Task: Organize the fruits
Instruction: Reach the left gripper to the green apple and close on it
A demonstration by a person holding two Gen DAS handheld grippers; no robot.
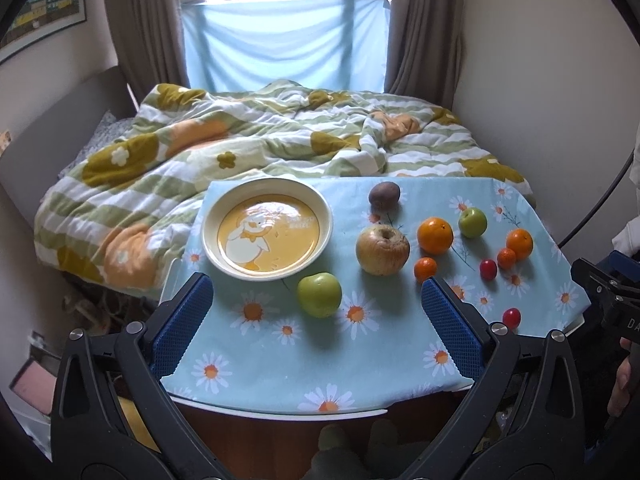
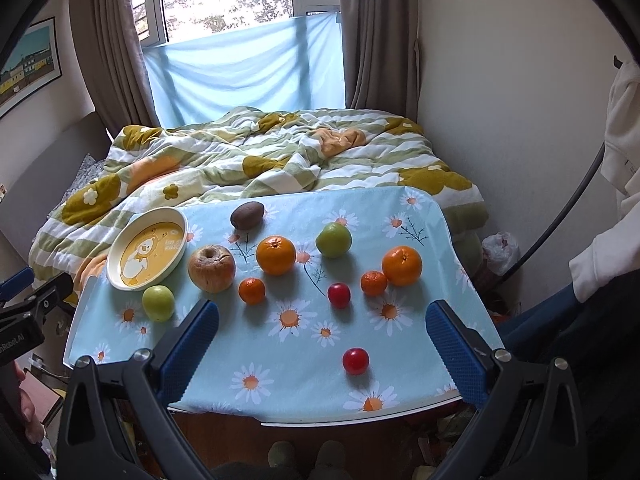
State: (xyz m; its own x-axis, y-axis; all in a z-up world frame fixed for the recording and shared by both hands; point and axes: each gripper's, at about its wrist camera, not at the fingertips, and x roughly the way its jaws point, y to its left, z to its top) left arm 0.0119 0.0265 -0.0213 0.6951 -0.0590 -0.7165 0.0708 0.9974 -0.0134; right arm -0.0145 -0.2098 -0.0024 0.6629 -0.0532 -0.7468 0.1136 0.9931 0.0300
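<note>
A cream plate (image 1: 210, 216) (image 2: 116, 248) with a yellow duck picture sits empty at the table's far left. Fruits lie loose on the daisy cloth: a green apple (image 1: 319, 294) (image 2: 158, 303) near the plate, a wrinkled apple (image 1: 383, 250) (image 2: 211, 268), a kiwi (image 1: 384, 195) (image 2: 247, 215), two oranges (image 1: 435, 235) (image 2: 275, 255) (image 2: 402, 265), small tangerines (image 2: 252, 291), a second green apple (image 2: 333, 240) and two red fruits (image 2: 355, 360) (image 2: 339, 295). My left gripper (image 1: 316, 304) is open above the near green apple. My right gripper (image 2: 322, 330) is open above the table's front.
The small table (image 2: 320, 420) stands against a bed with a striped flowered quilt (image 1: 240, 136). Walls close in on both sides, with curtains and a window behind. The front table edge is just ahead of both grippers.
</note>
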